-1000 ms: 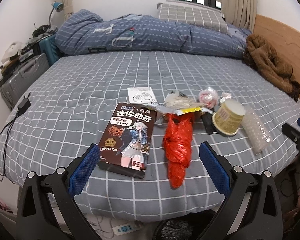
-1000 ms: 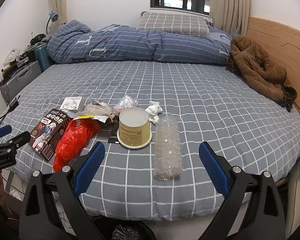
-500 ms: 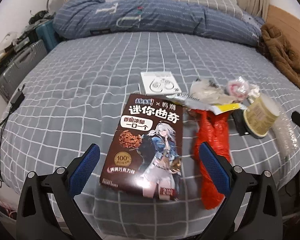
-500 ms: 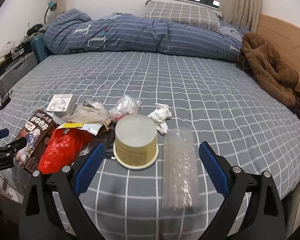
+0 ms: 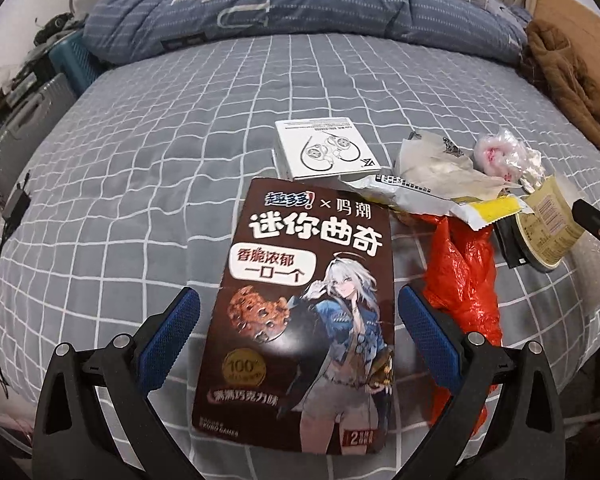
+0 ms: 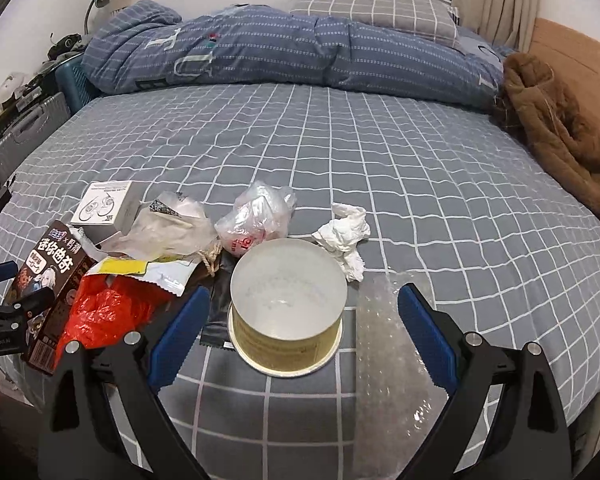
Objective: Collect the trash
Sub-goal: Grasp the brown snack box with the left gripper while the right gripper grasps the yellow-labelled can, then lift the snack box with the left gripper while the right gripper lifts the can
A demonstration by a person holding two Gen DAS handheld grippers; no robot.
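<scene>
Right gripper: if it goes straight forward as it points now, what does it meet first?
Most likely the upturned paper cup, which sits between the open fingers of the right gripper. Depth is unclear.

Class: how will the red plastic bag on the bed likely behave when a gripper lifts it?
The red plastic bag looks thin and crumpled, so it is probably floppy and light. Its glossy film may slip between the jaws.
</scene>
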